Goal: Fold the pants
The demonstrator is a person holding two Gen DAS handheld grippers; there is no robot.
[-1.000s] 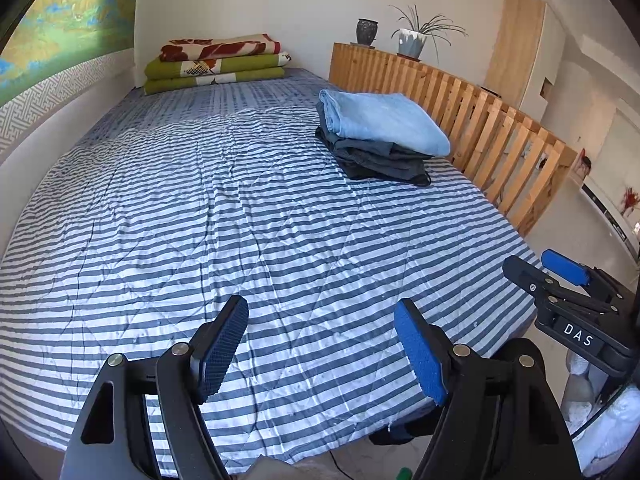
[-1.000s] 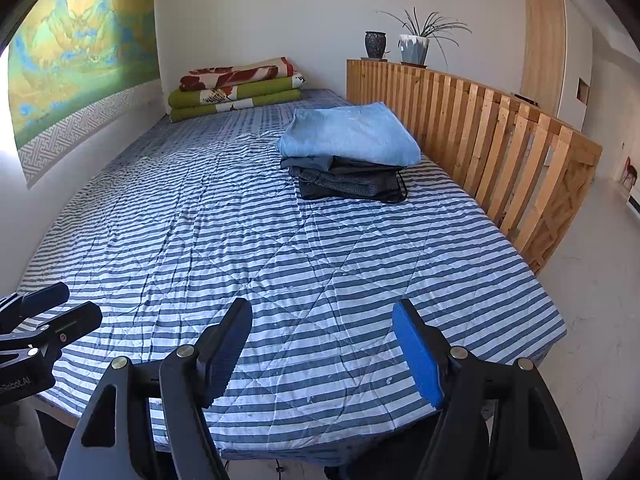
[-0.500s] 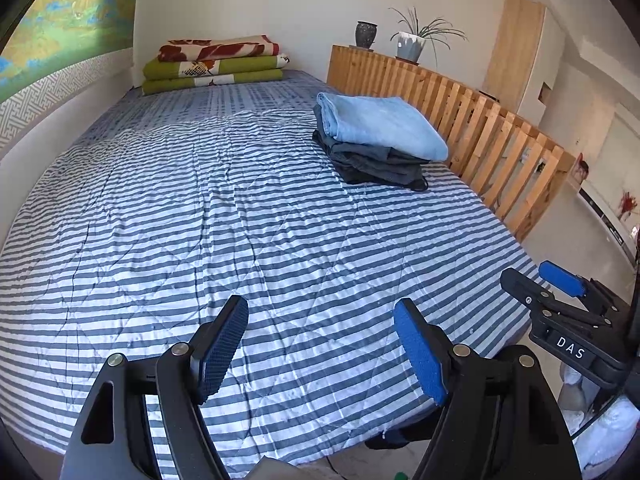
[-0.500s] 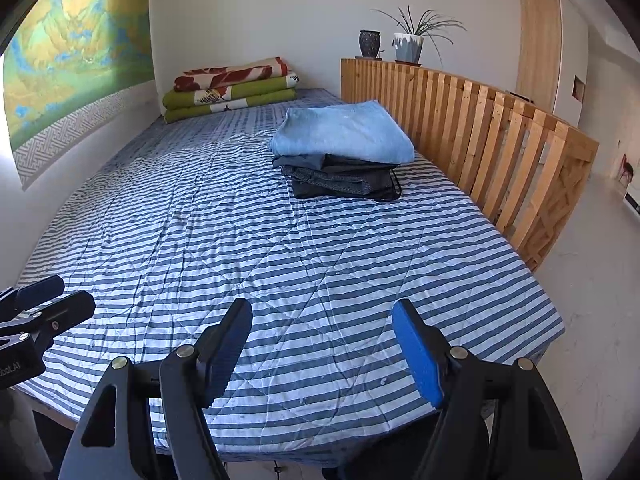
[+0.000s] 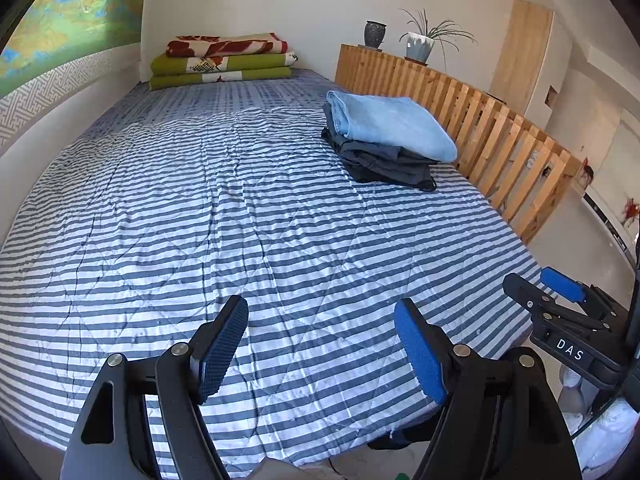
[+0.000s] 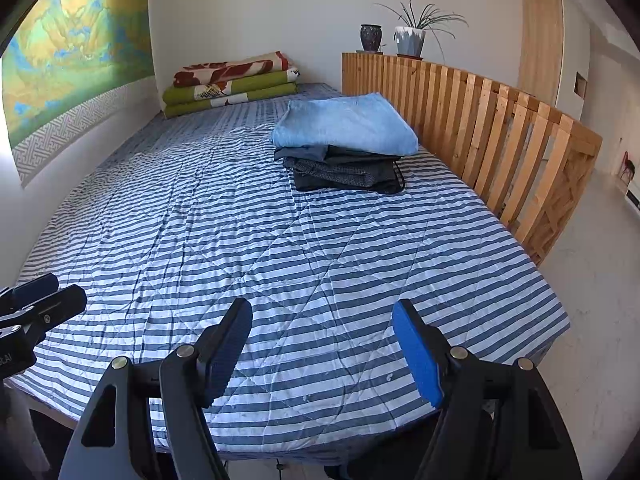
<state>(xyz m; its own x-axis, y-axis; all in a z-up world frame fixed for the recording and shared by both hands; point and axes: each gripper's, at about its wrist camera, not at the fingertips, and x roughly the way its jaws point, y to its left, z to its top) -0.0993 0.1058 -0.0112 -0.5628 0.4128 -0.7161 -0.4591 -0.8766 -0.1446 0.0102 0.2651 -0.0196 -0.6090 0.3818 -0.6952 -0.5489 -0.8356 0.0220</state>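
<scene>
A landscape wall hanging (image 6: 76, 68) covered the left wall, and folded green and red blankets (image 5: 222, 60) lay stacked at the far end of the bed (image 5: 248, 216). The striped quilt on the bed was bare across its near and middle areas. The left tongs (image 5: 320, 344) hovered above the near edge of the bed, jaws spread apart and released, with nothing between the pads. The right tongs (image 6: 322, 344) hovered just beside them over the same edge, likewise spread and empty. Each pair of tongs was visible at the margin of the other's view. The folded pants (image 6: 346, 126), light blue denim, lay on top of a stack of dark folded garments (image 6: 344, 172) at the far right of the bed, just beside the wooden slatted rail (image 6: 500, 120). A dark pot (image 6: 371, 37) and a potted plant (image 6: 412, 36) stood on the far end of that rail.
</scene>
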